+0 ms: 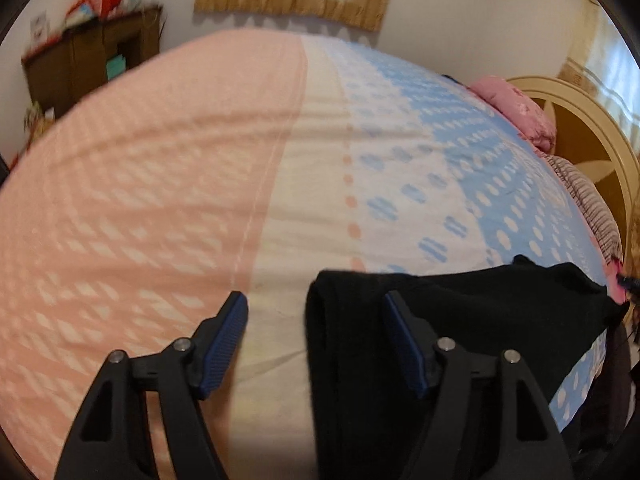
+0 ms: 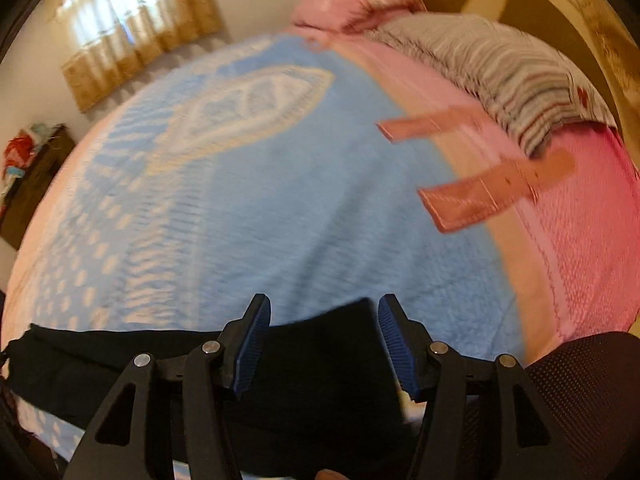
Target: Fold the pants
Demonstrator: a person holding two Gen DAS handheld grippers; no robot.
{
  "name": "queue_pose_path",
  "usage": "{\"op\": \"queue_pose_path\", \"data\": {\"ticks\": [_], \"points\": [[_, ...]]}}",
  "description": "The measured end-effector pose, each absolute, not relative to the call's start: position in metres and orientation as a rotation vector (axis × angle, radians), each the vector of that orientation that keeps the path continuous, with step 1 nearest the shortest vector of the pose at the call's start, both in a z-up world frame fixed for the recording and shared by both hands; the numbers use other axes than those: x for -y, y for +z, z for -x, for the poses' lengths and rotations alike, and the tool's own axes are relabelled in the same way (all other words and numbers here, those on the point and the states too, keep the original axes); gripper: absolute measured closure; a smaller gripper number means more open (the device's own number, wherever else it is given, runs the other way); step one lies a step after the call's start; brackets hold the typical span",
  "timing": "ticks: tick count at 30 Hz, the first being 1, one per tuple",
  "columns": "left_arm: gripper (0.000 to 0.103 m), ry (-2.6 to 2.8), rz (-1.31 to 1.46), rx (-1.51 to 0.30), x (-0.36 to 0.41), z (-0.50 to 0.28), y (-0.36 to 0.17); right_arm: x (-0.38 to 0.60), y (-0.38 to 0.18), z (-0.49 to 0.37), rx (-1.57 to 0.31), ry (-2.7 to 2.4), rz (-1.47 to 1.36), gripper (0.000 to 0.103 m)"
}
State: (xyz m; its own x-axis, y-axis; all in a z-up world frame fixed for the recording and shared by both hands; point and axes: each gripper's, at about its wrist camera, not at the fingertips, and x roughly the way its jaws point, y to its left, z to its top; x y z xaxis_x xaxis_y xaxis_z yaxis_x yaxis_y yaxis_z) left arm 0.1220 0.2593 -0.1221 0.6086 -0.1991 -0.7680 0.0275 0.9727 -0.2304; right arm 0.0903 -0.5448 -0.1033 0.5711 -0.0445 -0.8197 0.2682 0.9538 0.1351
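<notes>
Black pants [image 1: 460, 320] lie on the bed near its front edge, stretching to the right in the left wrist view. My left gripper [image 1: 316, 304] is open, its jaws wide apart above the left end of the pants, with nothing between the pads. In the right wrist view the pants [image 2: 320, 344] lie as a dark band across the bottom. My right gripper [image 2: 322, 312] is open above their right end, and the cloth shows between its blue pads [image 2: 250, 352] without being pinched.
The bed sheet is pink on the left [image 1: 140, 180] and blue with white dots on the right [image 1: 480, 160]. A pink pillow [image 1: 520, 112] and a striped pillow [image 2: 500, 68] lie by the headboard [image 1: 592, 152]. A brown cabinet [image 1: 88, 64] stands by the far wall. A black mesh chair back [image 2: 580, 380] is at right.
</notes>
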Motion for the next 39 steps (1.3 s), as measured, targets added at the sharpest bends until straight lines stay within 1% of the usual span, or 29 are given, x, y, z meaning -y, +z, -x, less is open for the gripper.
{"op": "queue_pose_path", "data": {"ticks": [3,5,6,7,8,10,11,13,14,15,16,17,18,22,28,35,36,37,39], "points": [[0.032,-0.163,0.209,-0.912,-0.257,-0.124,-0.118,0.558,-0.12,-0.091,-0.983,-0.155,-0.322,0.045],[0.035,-0.196,0.21,-0.926,-0.254,-0.126,-0.119,0.557,-0.128,-0.089,-1.0,-0.102,-0.368,0.045],[0.043,-0.204,0.204,-0.931,-0.253,-0.128,-0.119,0.555,-0.131,-0.088,-1.004,-0.082,-0.374,0.045],[0.056,-0.223,0.204,-0.936,-0.251,-0.129,-0.119,0.55,-0.133,-0.086,-1.005,-0.071,-0.357,0.047],[0.062,-0.258,0.219,-0.945,-0.249,-0.129,-0.12,0.548,-0.135,-0.087,-1.004,-0.077,-0.332,0.049],[0.062,-0.253,0.214,-0.949,-0.247,-0.131,-0.12,0.544,-0.137,-0.085,-1.0,-0.101,-0.281,0.062],[0.062,-0.256,0.217,-0.95,-0.247,-0.132,-0.121,0.545,-0.137,-0.086,-1.0,-0.108,-0.28,0.067],[0.062,-0.264,0.246,-0.955,-0.251,-0.135,-0.124,0.551,-0.137,-0.085,-1.003,-0.124,-0.287,0.087],[0.063,-0.269,0.264,-0.954,-0.253,-0.136,-0.124,0.553,-0.137,-0.085,-1.002,-0.132,-0.289,0.093],[0.066,-0.269,0.268,-0.951,-0.254,-0.135,-0.124,0.555,-0.136,-0.083,-0.998,-0.136,-0.292,0.101],[0.077,-0.265,0.261,-0.947,-0.254,-0.135,-0.123,0.556,-0.136,-0.082,-0.994,-0.134,-0.293,0.103],[0.085,-0.258,0.254,-0.934,-0.254,-0.133,-0.122,0.554,-0.135,-0.081,-0.988,-0.131,-0.285,0.103],[0.089,-0.252,0.26,-0.918,-0.255,-0.132,-0.119,0.552,-0.134,-0.079,-0.982,-0.13,-0.274,0.103],[0.091,-0.208,0.246,-0.868,-0.252,-0.127,-0.113,0.543,-0.121,-0.082,-0.943,-0.132,-0.254,0.103],[0.091,-0.194,0.351,-0.827,-0.271,-0.131,-0.104,0.532,-0.096,-0.104,-0.895,-0.122,-0.24,0.103],[0.091,-0.201,0.362,-0.819,-0.274,-0.129,-0.107,0.524,-0.098,-0.112,-0.917,-0.124,-0.185,0.102],[0.091,-0.203,0.358,-0.823,-0.274,-0.129,-0.109,0.528,-0.1,-0.109,-0.919,-0.123,-0.212,0.098],[0.091,-0.205,0.354,-0.83,-0.274,-0.13,-0.112,0.535,-0.102,-0.106,-0.925,-0.132,-0.236,0.071],[0.091,-0.207,0.348,-0.843,-0.273,-0.131,-0.116,0.546,-0.105,-0.098,-0.938,-0.121,-0.276,0.022]]}}
